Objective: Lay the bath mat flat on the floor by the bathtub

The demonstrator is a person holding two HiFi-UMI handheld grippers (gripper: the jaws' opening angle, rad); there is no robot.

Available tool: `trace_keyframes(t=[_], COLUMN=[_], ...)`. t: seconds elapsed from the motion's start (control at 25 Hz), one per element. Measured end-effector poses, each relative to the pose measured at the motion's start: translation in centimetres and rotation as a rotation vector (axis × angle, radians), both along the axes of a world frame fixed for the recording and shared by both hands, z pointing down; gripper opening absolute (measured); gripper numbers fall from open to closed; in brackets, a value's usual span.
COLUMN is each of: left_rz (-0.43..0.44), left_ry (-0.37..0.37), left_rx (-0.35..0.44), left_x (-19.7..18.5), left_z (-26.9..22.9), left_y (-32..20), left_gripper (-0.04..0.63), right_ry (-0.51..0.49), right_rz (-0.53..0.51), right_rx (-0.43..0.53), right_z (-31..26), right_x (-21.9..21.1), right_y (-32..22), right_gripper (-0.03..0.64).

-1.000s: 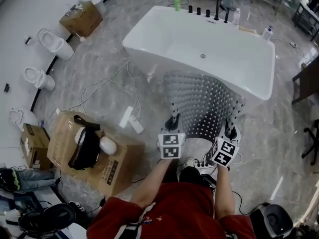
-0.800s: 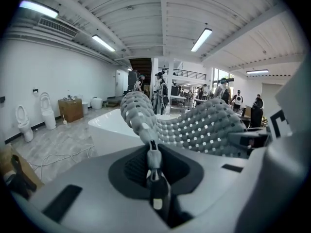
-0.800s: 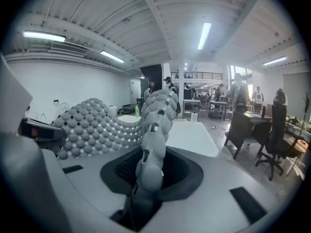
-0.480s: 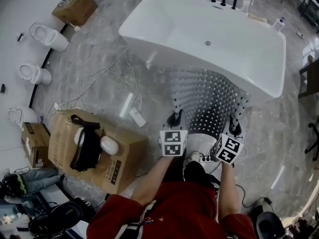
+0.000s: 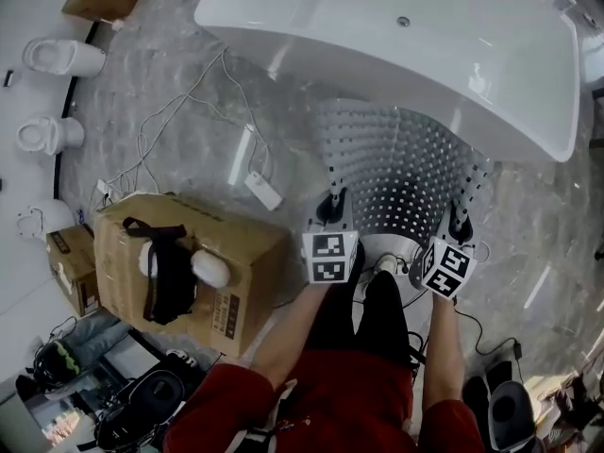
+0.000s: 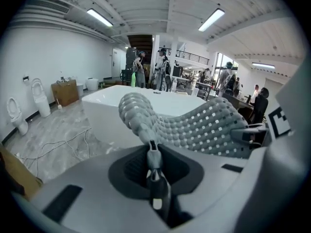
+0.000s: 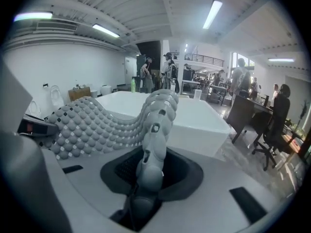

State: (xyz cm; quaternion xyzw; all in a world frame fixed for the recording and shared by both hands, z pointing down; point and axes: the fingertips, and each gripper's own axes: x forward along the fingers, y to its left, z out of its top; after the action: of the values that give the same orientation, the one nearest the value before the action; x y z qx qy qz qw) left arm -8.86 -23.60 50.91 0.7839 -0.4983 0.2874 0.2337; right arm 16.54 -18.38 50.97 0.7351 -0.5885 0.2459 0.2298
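A grey perforated bath mat (image 5: pixel 396 173) hangs in the air between both grippers, in front of the white bathtub (image 5: pixel 377 36). My left gripper (image 5: pixel 332 208) is shut on the mat's near left corner; its edge (image 6: pixel 146 125) runs up from the jaws in the left gripper view. My right gripper (image 5: pixel 461 225) is shut on the near right corner, where the bumpy mat (image 7: pixel 154 125) bunches between the jaws in the right gripper view. The mat sags in the middle and its far edge curls over toward the tub side.
A cardboard box (image 5: pixel 179 262) with a black-and-white item on top stands at the left. Cables and a white power strip (image 5: pixel 264 192) lie on the marble floor. Toilets (image 5: pixel 52 57) line the left wall. A chair (image 7: pixel 272 130) and several people stand beyond the tub.
The head view has tilted down and nearer the tub, so the tub has slid up the frame. Both grippers still hold the mat's corners in the same way.
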Motion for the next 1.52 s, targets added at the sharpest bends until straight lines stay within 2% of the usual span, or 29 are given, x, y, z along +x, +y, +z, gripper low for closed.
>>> trace_keyframes(t=[0.44,0.96,1.32,1.52], left_rz=[0.036,0.069,0.075,0.087], left_ry=[-0.022,-0.026,-0.048,-0.065], left_rx=[-0.070,0.012,0.057,0.057], left_x=[-1.4,-0.4,0.2,0.8], left_z=[16.6,36.1,46.4,50.8], left_y=[-3.1,-9.3,-11.7,-12.4], left_gripper=[0.055,0.055,0.055,0.055], right_ry=[-0.020,0.009,0.006,0.002], right_rz=[0.041,0.023,-0.003,-0.021], right_rx=[-0.099,-0.071,-0.060,-0.068], right_z=[16.5,36.2,47.0,51.5], right_x=[-0.7,1.5,2.6,2.8], right_y=[-2.2,-7.4,-9.8,-10.7], right_gripper=[0.100,0.100,0.100,0.100])
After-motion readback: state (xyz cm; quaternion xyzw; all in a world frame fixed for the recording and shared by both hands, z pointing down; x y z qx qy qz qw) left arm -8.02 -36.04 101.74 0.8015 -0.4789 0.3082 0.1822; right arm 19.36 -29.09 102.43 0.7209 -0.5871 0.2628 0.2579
